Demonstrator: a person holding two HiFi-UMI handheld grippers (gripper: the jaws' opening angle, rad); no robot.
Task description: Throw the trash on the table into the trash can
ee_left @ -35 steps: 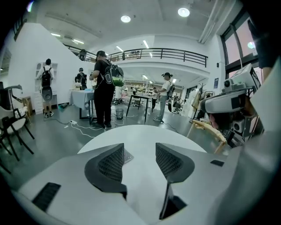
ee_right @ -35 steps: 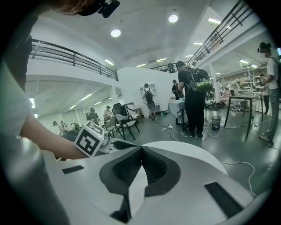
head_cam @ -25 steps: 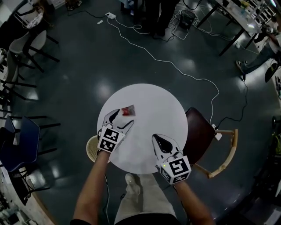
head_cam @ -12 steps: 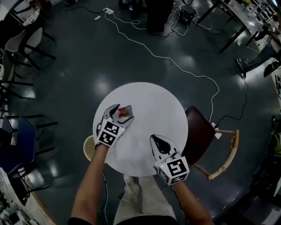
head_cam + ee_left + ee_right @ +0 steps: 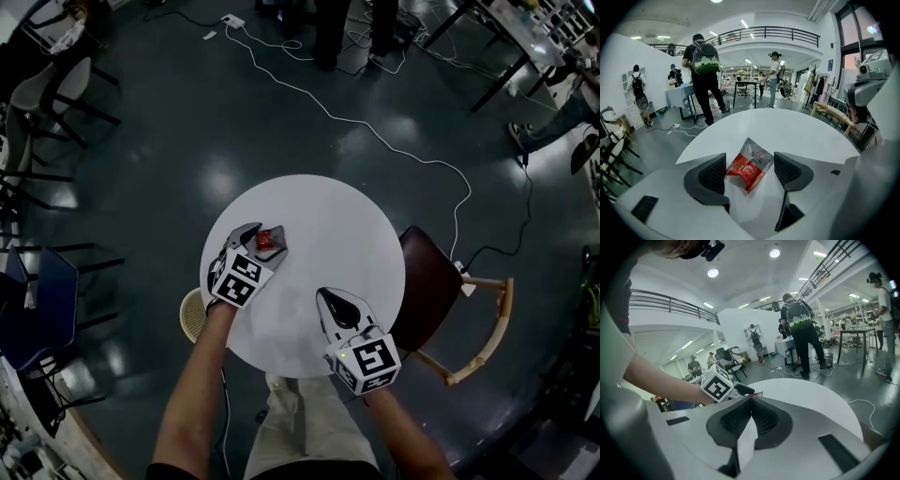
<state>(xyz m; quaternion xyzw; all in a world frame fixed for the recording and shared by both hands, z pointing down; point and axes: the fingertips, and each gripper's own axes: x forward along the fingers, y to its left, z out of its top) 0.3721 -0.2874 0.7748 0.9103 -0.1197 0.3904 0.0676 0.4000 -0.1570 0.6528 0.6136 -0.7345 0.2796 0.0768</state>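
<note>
A red and silver snack wrapper (image 5: 270, 240) lies flat on the left part of the round white table (image 5: 328, 216). My left gripper (image 5: 260, 243) is open, its two dark jaws resting low on either side of the wrapper (image 5: 749, 165). In the left gripper view the gripper (image 5: 750, 161) has a gap between each pad and the packet. My right gripper (image 5: 331, 300) hovers over the table's near right part, shut with nothing in it; its pads (image 5: 751, 401) meet in the right gripper view. A pale woven trash can (image 5: 194, 315) stands on the floor beside the table's left edge, partly under my left forearm.
A dark brown chair (image 5: 427, 278) with a wooden frame sits against the table's right side. A white cable (image 5: 375, 141) snakes across the dark floor beyond the table. Black chairs (image 5: 37, 178) stand at far left. People stand by desks in the background.
My left gripper has slid forward over the table, so the wrapper now lies between its open jaws. The right gripper has shifted only slightly.
</note>
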